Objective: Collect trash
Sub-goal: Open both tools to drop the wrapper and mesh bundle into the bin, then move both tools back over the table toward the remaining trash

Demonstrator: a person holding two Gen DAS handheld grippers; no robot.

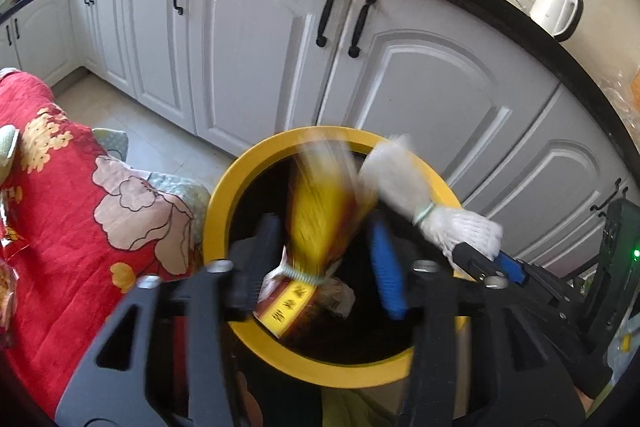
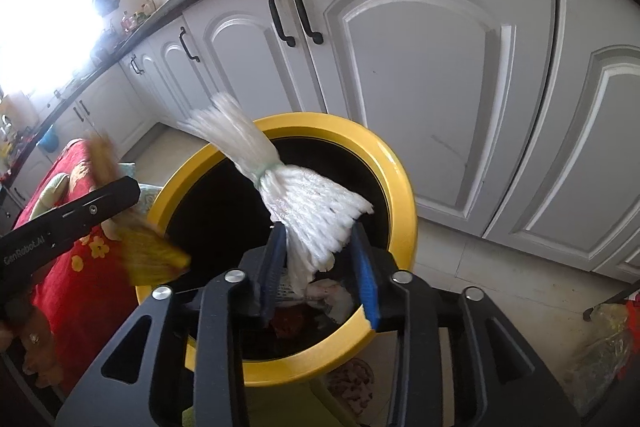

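Between the fingers of the left hand-held gripper (image 1: 316, 267) a yellow bundle (image 1: 320, 215) is seen, streaked by blur; the jaws stand parted and the pads do not seem to press on it, so it is judged released and dropping. The right hand-held gripper (image 2: 320, 267) is likewise partly open around a white foam net (image 2: 304, 211), whose lower end lies between the blue pads (image 2: 366, 275), though contact cannot be told for certain. Both things hang over the mouth of the yellow bin (image 2: 400, 183), where crumpled paper scraps (image 2: 332, 297) already lie. The net is soft, springy mesh cinched by a thin band; the yellow bundle is crinkly printed film tied the same way. Both are judged very light and limp, easily crushed without harm, and best taken at the tied waist, where the material is gathered and firm. The bin is smooth, round and rigid. On the left a red flowered quilt (image 1: 60, 195) is draped; beyond stand white panelled cupboard doors (image 1: 256, 59) with black handles.
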